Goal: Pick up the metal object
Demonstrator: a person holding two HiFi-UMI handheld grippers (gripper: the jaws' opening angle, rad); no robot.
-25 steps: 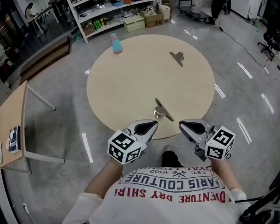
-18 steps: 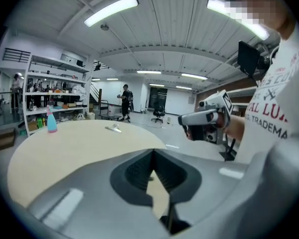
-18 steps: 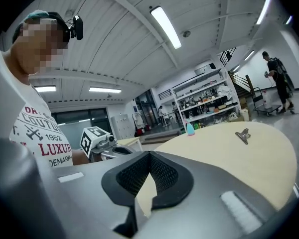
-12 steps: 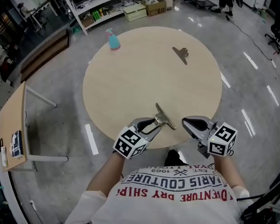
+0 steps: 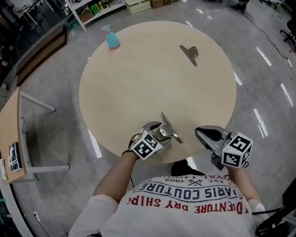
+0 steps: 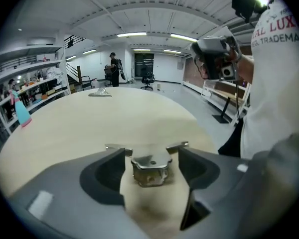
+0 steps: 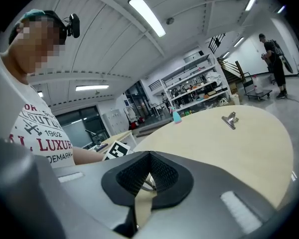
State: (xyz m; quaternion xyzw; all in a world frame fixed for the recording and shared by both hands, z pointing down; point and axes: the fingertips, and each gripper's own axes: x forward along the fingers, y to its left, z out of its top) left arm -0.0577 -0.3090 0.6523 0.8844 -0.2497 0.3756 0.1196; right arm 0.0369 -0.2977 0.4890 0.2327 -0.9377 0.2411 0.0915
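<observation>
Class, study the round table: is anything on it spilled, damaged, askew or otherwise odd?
Nothing stands out. The spray bottle stands upright, the far metal clip lies across the table, and the near metal clip lies by the near edge, between the opening jaws of the left claw.

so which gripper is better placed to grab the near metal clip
Left. The left gripper straddles the near metal clip, its jaws opening with the clip between them, pads not pressing. The right gripper is shut and sits off to the clip's side.
</observation>
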